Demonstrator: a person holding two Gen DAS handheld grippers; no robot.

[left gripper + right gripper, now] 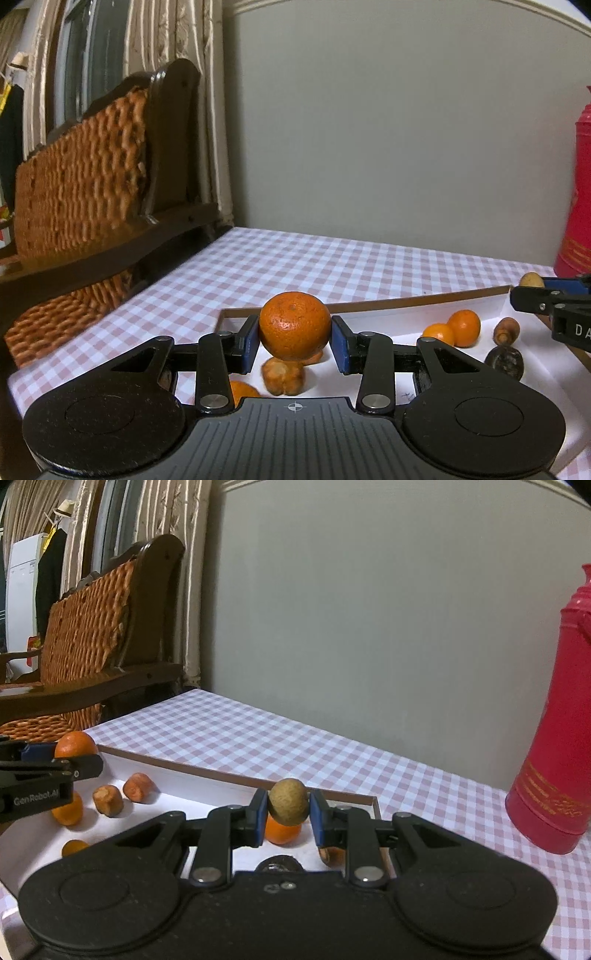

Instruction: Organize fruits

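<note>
Tray (424,301) on checked tabletop (295,266) serves as landmark. Left tool (294,338) clamps an orange (294,325) above tray's left end; right tool (288,812) is closed on a small brown fruit (288,801) above tray's right end. Loose fruit lies in tray.

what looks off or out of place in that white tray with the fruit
A dark, shrivelled fruit lies among bright oranges in the white tray; it looks spoiled. Nothing is spilled.
</note>
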